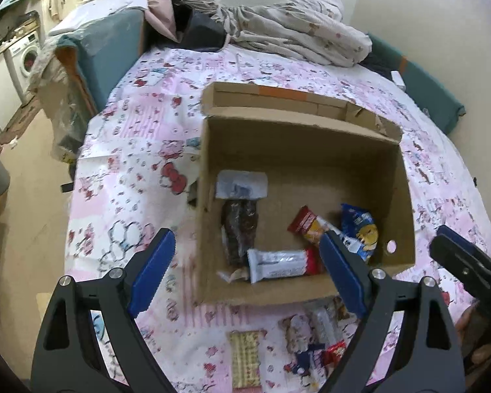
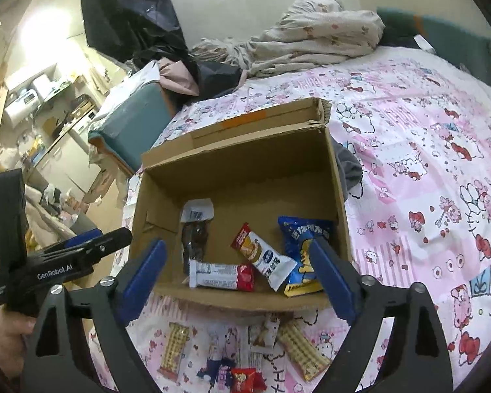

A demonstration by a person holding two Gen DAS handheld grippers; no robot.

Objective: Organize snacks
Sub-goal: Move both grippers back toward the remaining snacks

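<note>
Your left gripper (image 1: 245,268) and right gripper (image 2: 239,275) both gape empty over the cardboard box (image 2: 245,170); loose snacks (image 2: 242,353) lie at six o'clock.

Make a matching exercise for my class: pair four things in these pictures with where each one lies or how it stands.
Things:
1. blue snack bag
2. dark brown snack pack
3. yellow wafer pack
4. right gripper

Places or states:
a. on the bedsheet in front of the cardboard box
b. open, holding nothing
c. box floor, right side
d. box floor, left side

Pairs: 1-c, 2-d, 3-a, 4-b
</note>
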